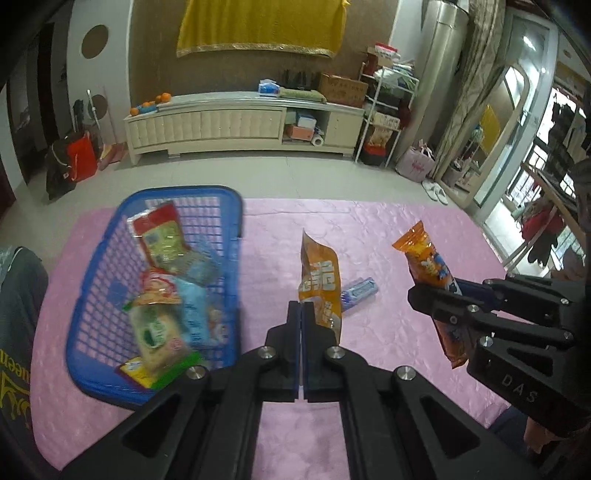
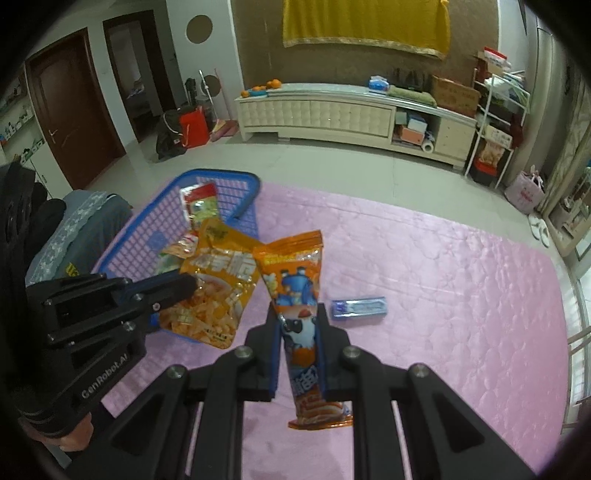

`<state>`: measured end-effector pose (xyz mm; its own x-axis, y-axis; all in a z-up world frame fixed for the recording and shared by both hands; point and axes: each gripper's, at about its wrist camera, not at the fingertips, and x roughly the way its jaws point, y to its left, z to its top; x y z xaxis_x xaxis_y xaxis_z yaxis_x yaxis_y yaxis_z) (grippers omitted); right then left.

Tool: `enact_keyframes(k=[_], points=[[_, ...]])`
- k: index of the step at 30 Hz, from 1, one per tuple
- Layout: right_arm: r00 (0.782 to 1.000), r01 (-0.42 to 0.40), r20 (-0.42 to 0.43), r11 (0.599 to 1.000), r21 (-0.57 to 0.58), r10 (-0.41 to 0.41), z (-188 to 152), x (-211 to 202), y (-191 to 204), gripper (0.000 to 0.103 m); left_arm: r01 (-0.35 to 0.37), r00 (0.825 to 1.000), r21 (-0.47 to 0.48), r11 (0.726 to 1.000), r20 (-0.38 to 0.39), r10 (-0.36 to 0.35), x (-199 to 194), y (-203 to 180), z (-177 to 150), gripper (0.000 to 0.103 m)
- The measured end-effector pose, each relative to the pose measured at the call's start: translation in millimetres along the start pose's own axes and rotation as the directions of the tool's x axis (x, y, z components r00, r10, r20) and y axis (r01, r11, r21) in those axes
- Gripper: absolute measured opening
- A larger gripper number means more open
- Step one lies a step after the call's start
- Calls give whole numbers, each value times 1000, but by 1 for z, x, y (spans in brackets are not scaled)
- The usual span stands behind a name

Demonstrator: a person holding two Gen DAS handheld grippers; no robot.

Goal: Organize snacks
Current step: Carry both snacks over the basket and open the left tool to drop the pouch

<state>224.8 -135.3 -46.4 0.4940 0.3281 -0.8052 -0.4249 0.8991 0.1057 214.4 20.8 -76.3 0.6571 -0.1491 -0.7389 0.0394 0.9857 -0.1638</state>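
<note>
Far left, the blue basket (image 1: 236, 236) is already filling. Your left gripper (image 1: 302, 314) is pinching the orange chip bag (image 1: 320, 280) by an edge, so it may slip. Your right gripper (image 2: 299, 321) is clamping the cartoon snack pack (image 2: 295, 284) mid-length, risking crushing.

A living room with a pale tiled floor (image 1: 258, 173). Against the far brown wall (image 2: 258, 48) stands a long, low cream cabinet (image 1: 207, 129) with oranges (image 1: 162, 98) and a cardboard box (image 1: 341, 88) on top. A yellow cloth (image 1: 258, 26) hangs above it. A white wire rack (image 1: 384, 118) stands to its right, beside patterned curtains (image 1: 469, 92) and bright glass doors (image 1: 517, 122). Two dark wooden doors (image 2: 70, 110) are on the left. A pink quilted cover (image 2: 443, 277) fills the foreground.
</note>
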Motion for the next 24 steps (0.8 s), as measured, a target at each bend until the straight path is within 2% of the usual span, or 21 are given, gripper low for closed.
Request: enact_keyframes(k=[6,11,24], points=[[1000,-10,-4,998,-61,10,12,4,46,20,-23,1000,-53,998,17,24,-29,49,-2,0],[998,-63,-14,993,-99,62,23,13,80,20,-39,999,-96,995,15,40,-40,88,-7,0],[994,-84,-86,989,-126,73,22,49,111,20,-79,996,-145,986,-63,70,-27,140,-19,0]])
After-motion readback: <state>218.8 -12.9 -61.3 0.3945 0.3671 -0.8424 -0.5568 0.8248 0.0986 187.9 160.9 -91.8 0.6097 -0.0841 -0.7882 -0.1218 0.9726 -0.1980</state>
